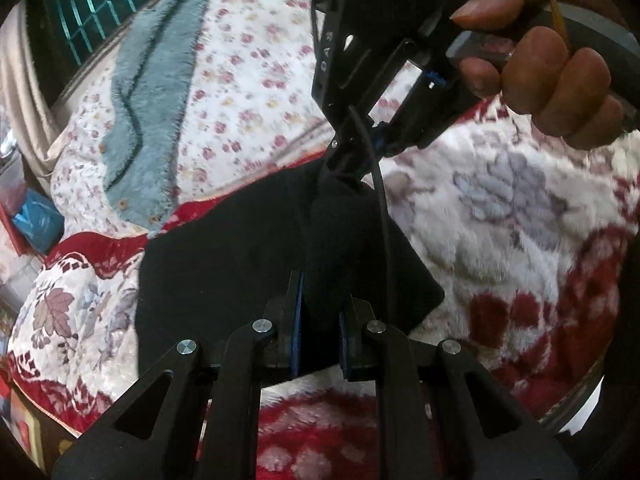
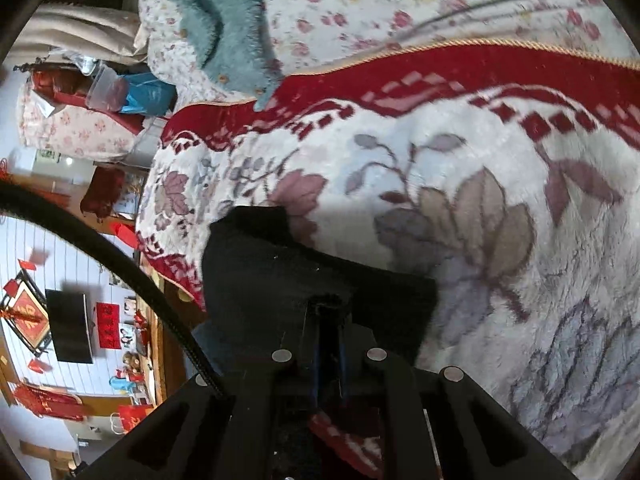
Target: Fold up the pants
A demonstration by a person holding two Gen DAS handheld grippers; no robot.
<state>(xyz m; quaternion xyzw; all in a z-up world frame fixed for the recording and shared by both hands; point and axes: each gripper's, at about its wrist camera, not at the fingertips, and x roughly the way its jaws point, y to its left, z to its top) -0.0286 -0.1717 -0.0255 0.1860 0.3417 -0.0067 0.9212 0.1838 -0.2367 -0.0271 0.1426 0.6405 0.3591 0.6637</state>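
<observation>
- The black pants (image 1: 224,264) are held bunched above a plush blanket (image 1: 512,216) with red borders and grey and mauve flowers
- The left gripper (image 1: 320,320) is seen at the bottom of the left wrist view, its blue-padded jaws pinched on a thick fold of the pants
- The right gripper (image 1: 348,172) is seen from the left wrist view coming down from the upper right, its tips buried in the top of the same dark bundle
- A hand (image 1: 548,76) is wrapped around the handle of the right gripper at the upper right
- In the right wrist view the right gripper (image 2: 330,320) is closed on an edge of the pants (image 2: 288,276), which hang forward and to the left of the jaws
- The blanket (image 2: 500,184) fills most of that view beneath the cloth
- A teal fuzzy garment (image 1: 156,112) with small buttons is laid on a white sheet with pink flowers (image 1: 248,80), beyond the red border
- A dark cable (image 2: 120,268) is curved across the left of the right wrist view
</observation>
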